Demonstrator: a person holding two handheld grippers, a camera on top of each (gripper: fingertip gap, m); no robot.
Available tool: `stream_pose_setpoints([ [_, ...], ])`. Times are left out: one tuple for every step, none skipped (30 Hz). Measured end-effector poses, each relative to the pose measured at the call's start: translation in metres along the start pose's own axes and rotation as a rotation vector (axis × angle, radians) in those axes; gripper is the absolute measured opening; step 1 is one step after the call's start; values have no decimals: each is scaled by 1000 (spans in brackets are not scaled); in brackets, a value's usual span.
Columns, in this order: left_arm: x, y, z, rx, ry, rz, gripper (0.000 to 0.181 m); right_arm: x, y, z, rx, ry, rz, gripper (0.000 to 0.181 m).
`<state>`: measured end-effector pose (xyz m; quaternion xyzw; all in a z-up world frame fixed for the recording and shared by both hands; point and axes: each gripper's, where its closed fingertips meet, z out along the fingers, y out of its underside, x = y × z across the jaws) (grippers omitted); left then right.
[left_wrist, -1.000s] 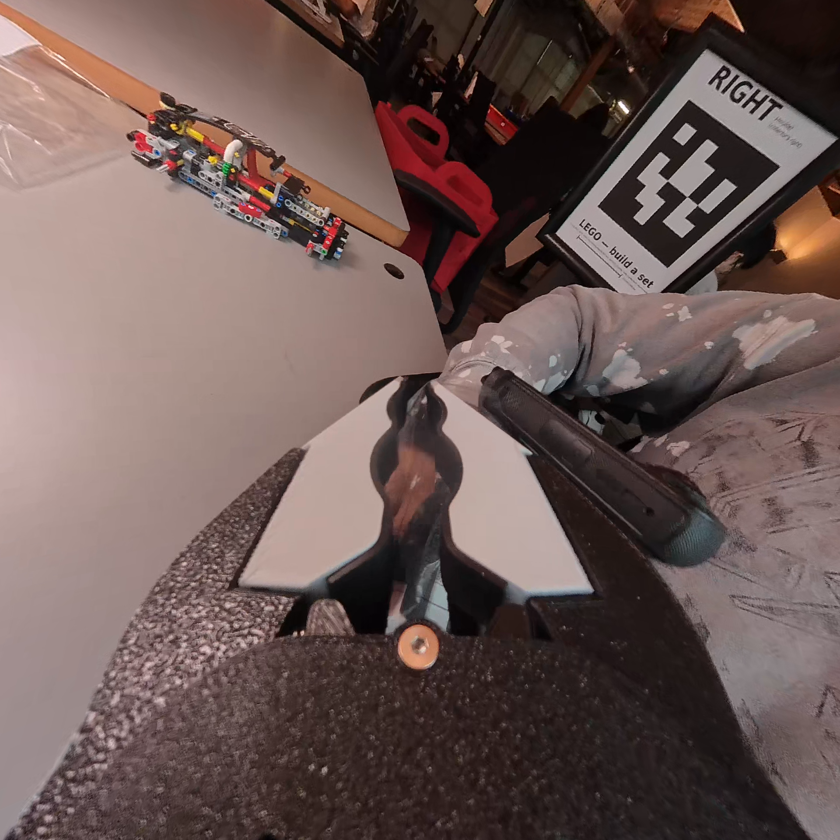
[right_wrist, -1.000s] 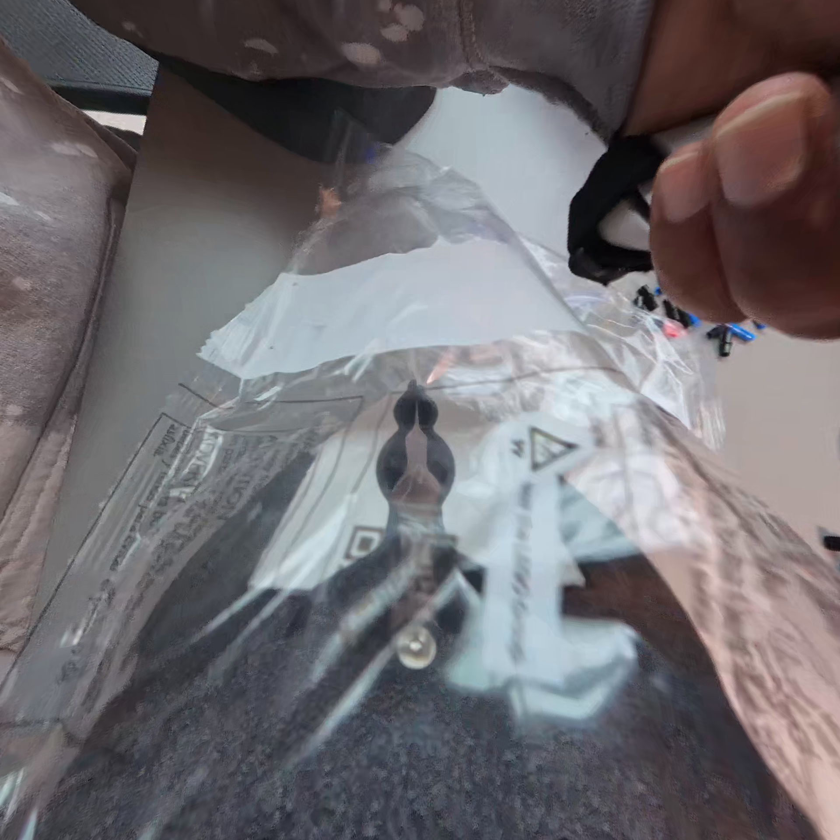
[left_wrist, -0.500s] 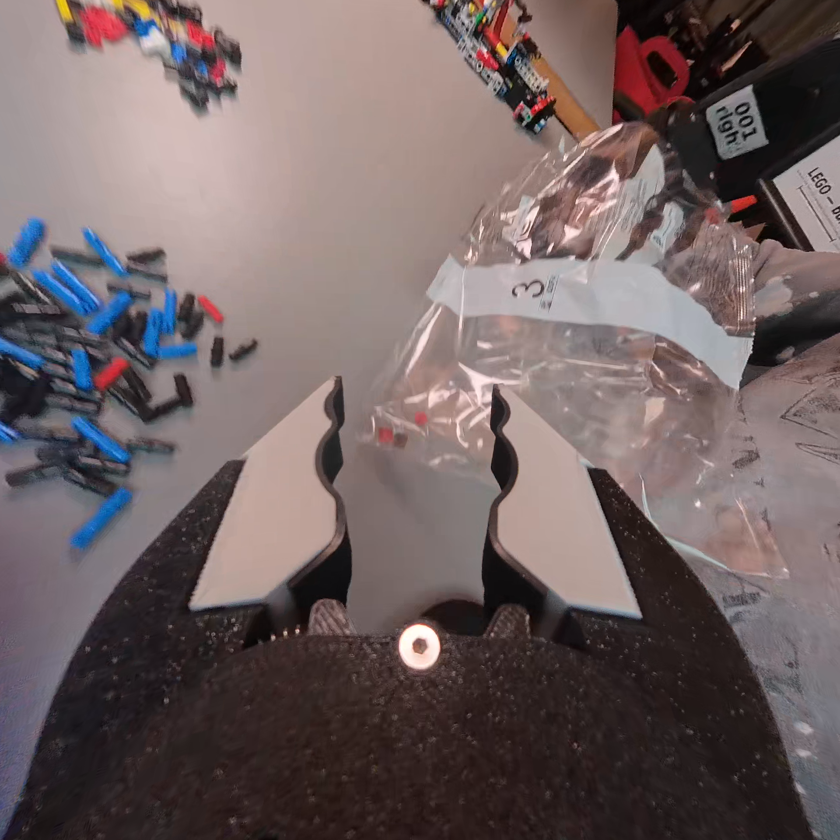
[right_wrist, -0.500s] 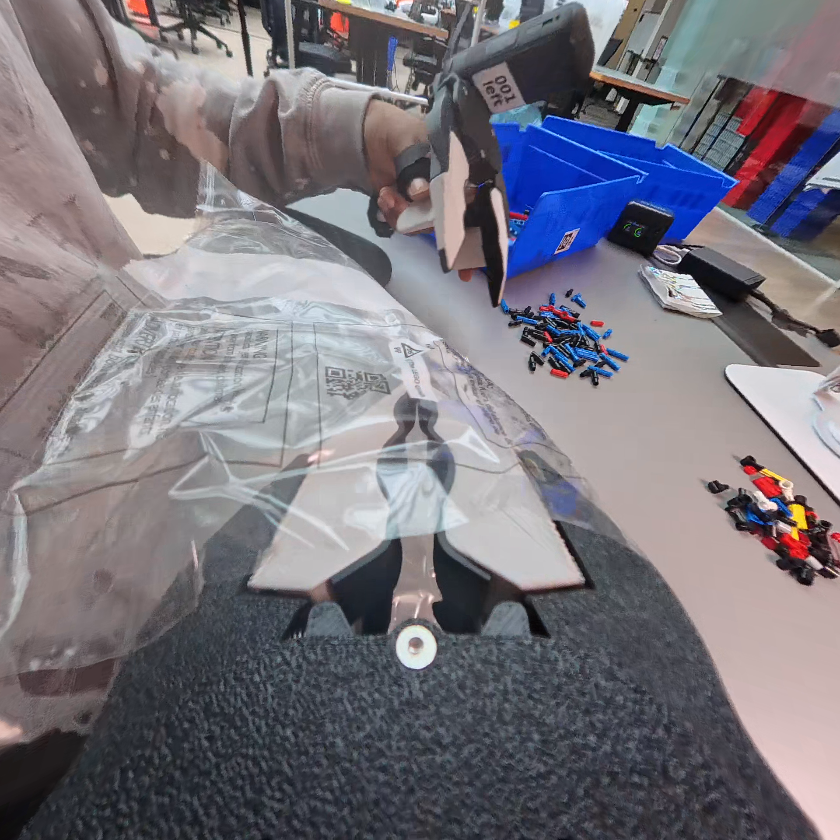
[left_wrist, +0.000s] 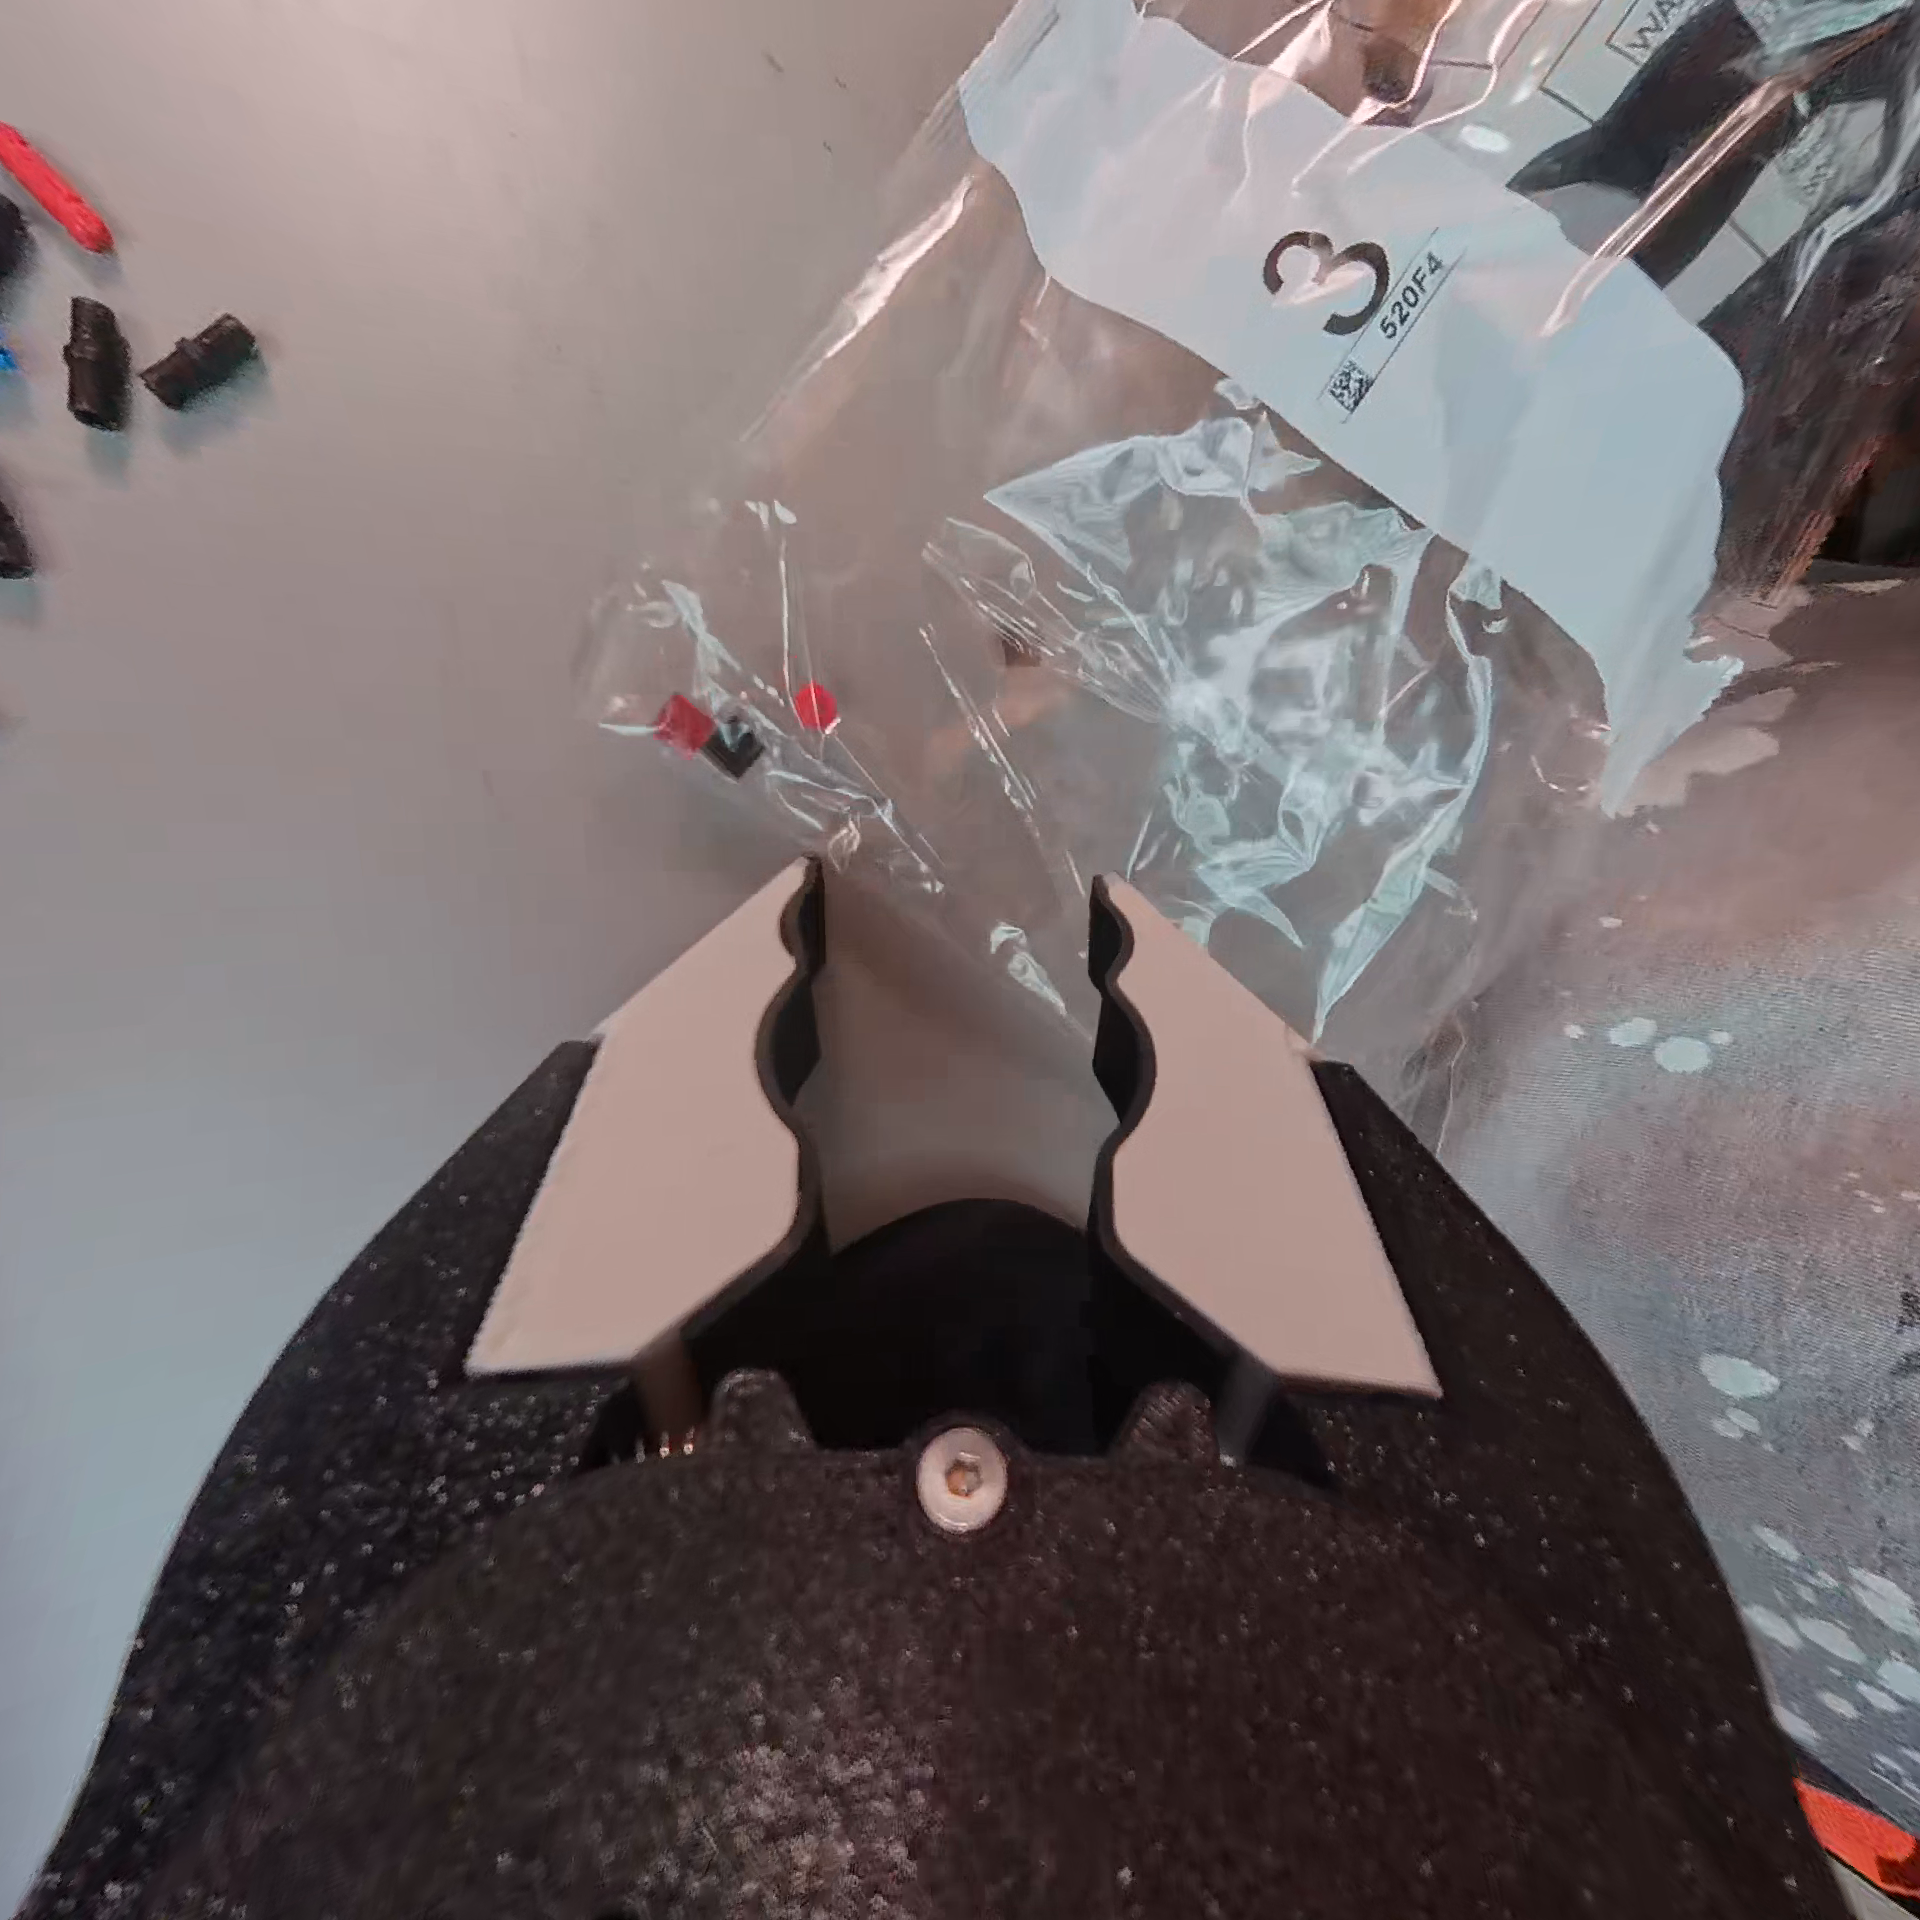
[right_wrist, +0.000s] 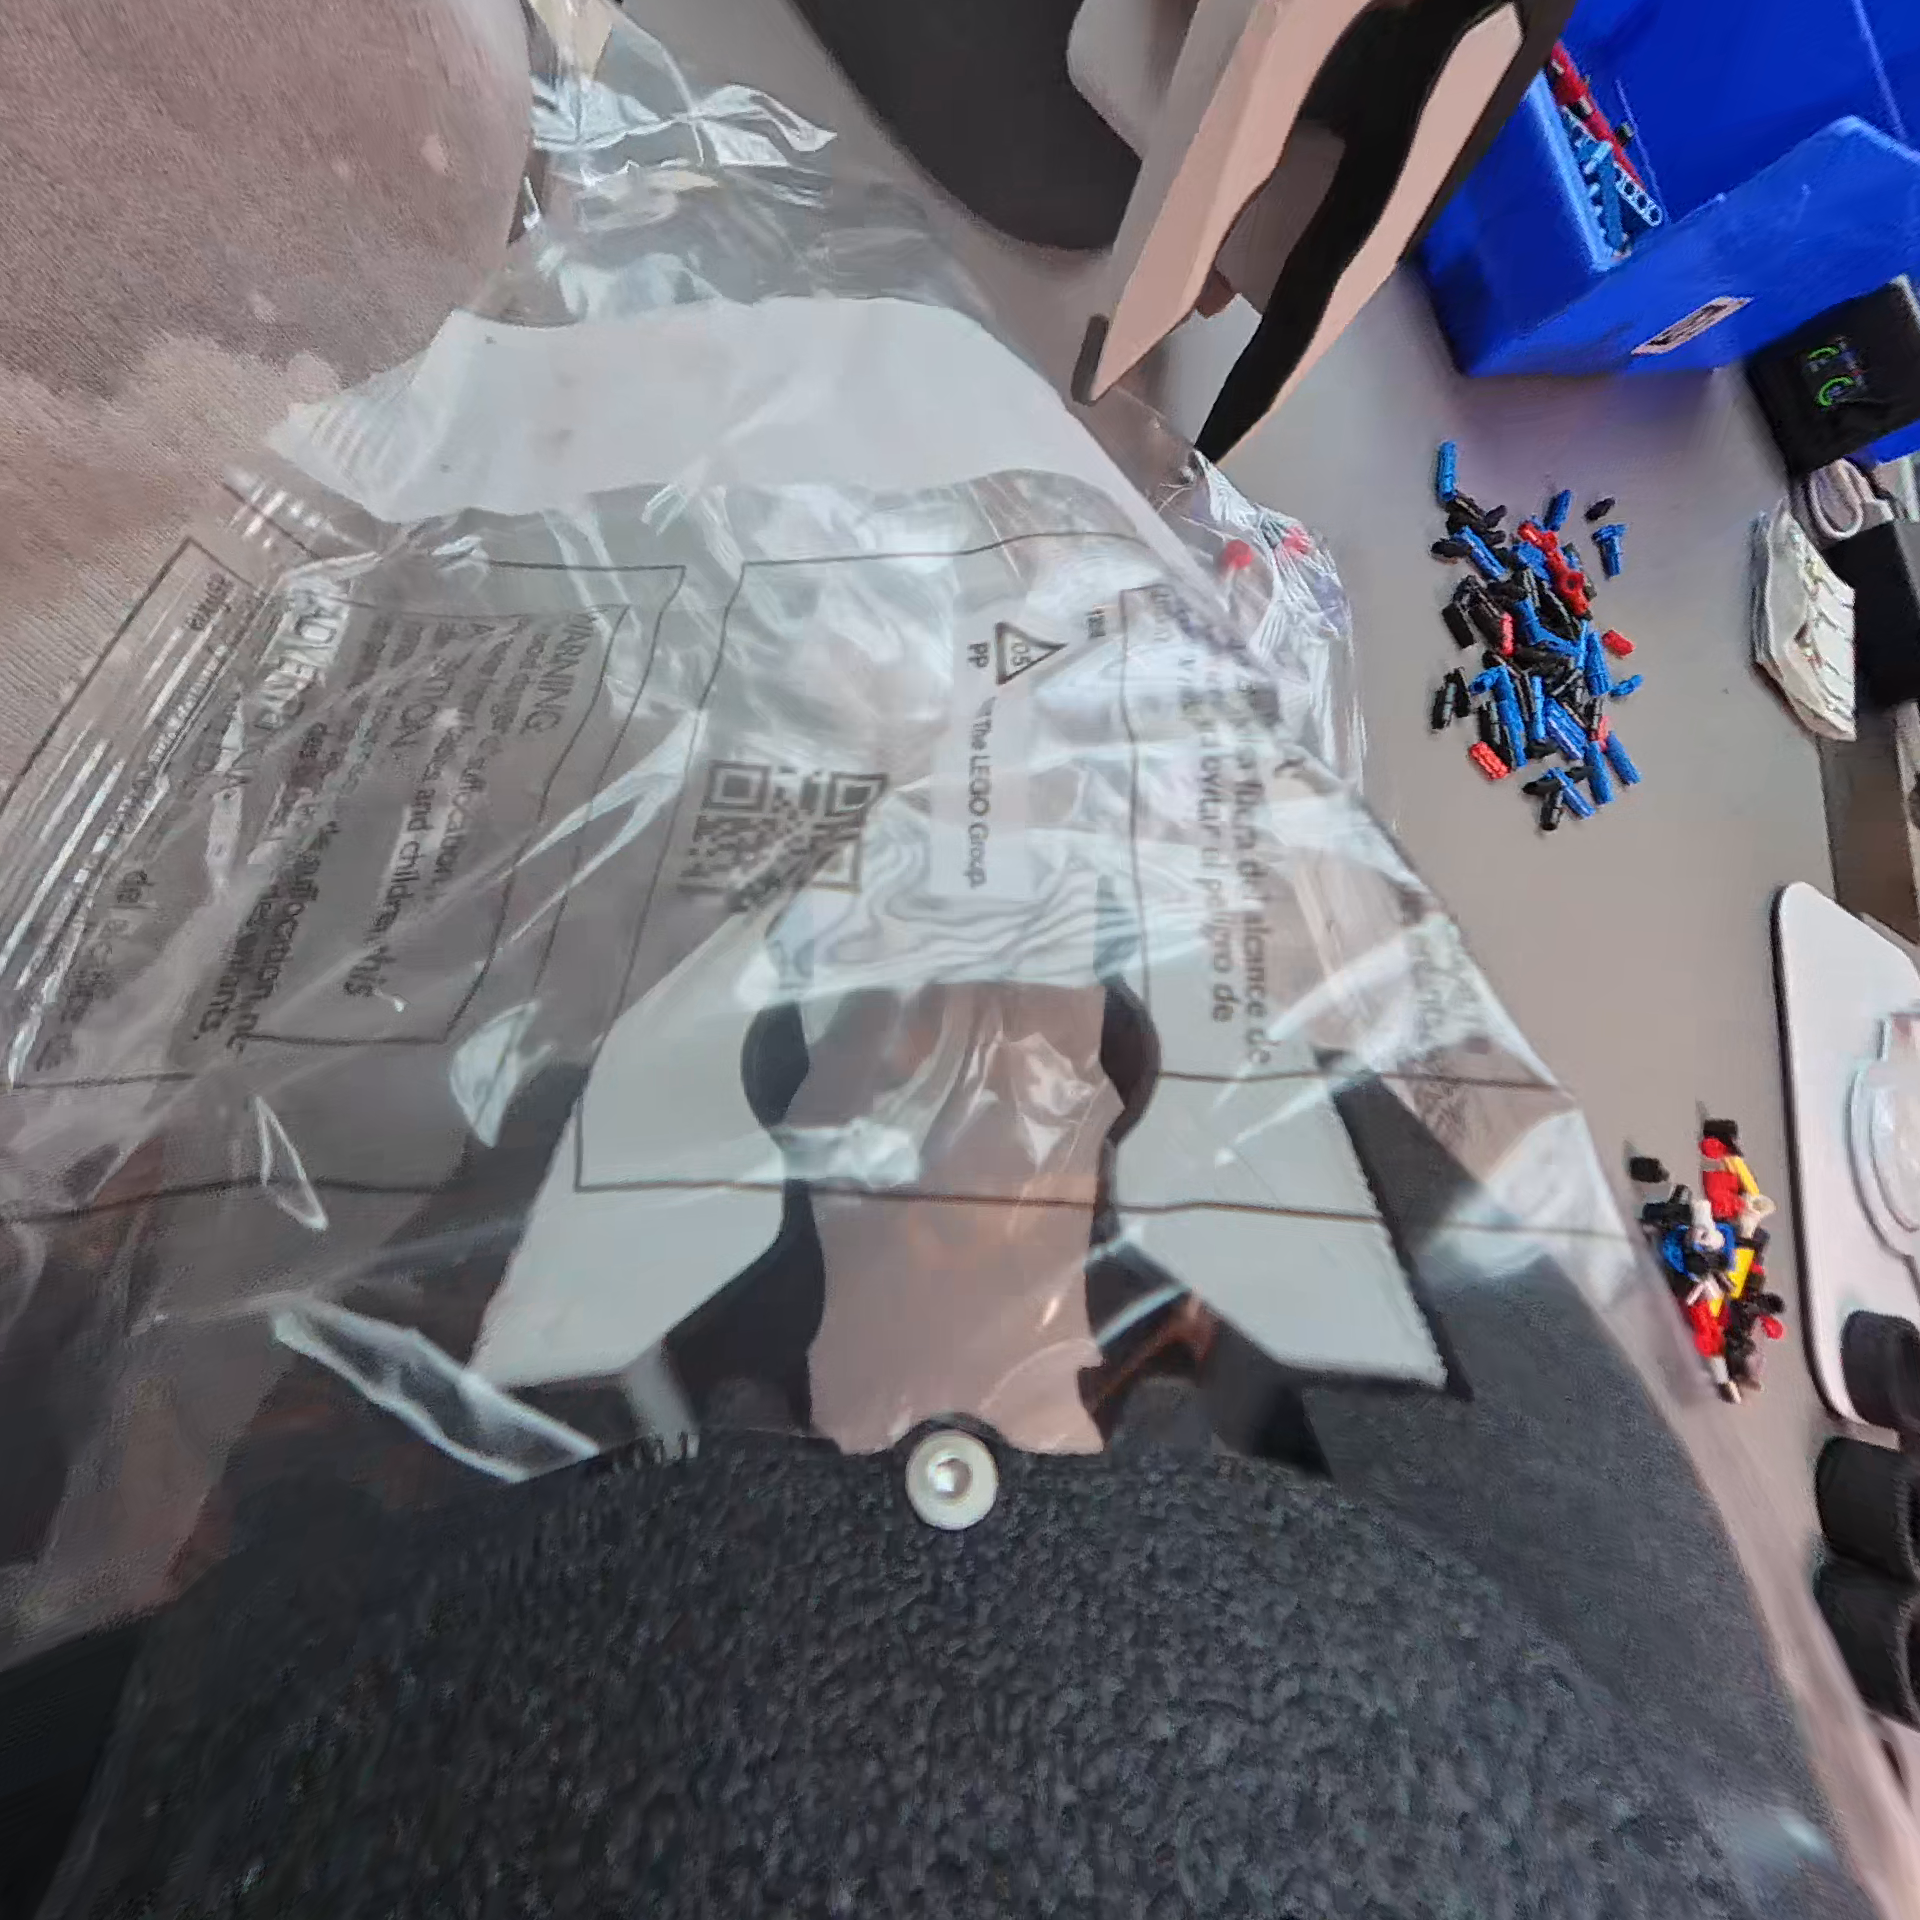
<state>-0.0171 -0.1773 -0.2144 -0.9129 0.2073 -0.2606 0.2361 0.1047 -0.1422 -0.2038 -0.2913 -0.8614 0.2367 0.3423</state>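
Note:
A clear plastic bag with a white printed strip lies at the table's near edge, partly on a person's lap. A few small red and black pieces sit in its corner. My left gripper is open, its fingertips at the bag's crumpled corner just short of those pieces. It also shows in the right wrist view, tips down on that corner. The bag drapes over my right gripper, whose jaws show through the plastic standing apart.
A pile of blue, black and red pins lies on the grey table, with a smaller mixed pile nearer. Blue bins, a black device and a white tray stand to the right. Loose black pins lie left. Some 15 cm of space lies between my two pairs of fingers.
My left gripper has swung down to the table, opened and closed in on the bag's corner. My right gripper's jaws have gone from shut to apart under the bag.

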Motion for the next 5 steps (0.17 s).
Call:
stream_pose_setpoints([
  [-1,0,0,-1,-16,11,47,-1,-2,2,-5,1,-23,58],
  [-2,1,1,-1,-33,20,45,-1,-5,5,-13,5,-43,61],
  [-3,1,1,-2,-53,33,44,-2,-9,8,-16,8,-59,62],
  [-4,2,2,-4,-77,54,43,-2,-12,10,-19,7,-78,62],
  [-5,3,2,-7,-104,76,41,-3,-16,13,-23,1,-96,60],
])
